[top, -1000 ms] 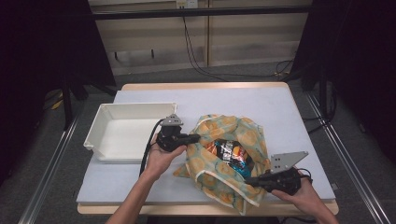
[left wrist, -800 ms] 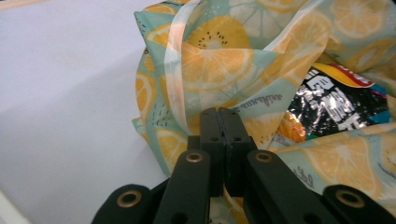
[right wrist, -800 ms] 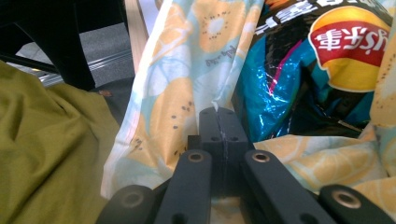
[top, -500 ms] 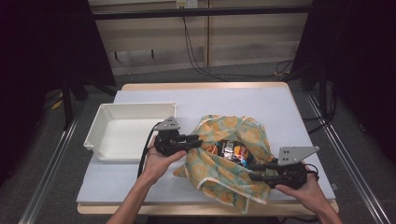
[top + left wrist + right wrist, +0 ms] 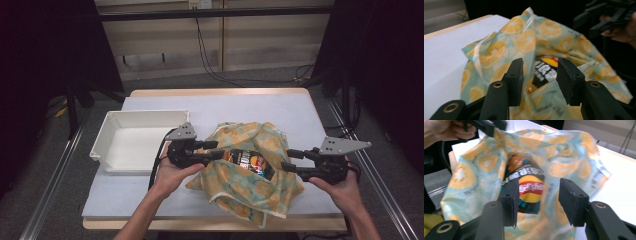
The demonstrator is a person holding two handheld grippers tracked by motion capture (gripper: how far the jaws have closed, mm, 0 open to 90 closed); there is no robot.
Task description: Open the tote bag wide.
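Dark curtains ringed the pale table [image 5: 260, 107], where a white tray [image 5: 131, 140] sat at centre left of the high view. Just right of it, near mid-frame, lay a lemon-print bag [image 5: 255, 172] with a dark snack packet [image 5: 248, 161] showing in its mouth. The left tool [image 5: 214, 151] stood at the bag's left edge, the right tool [image 5: 289, 160] at its right edge. Both tools had just been opening: their jaws were parted, released, pressing on nothing, with bag film lying loose between them in the gripper views.
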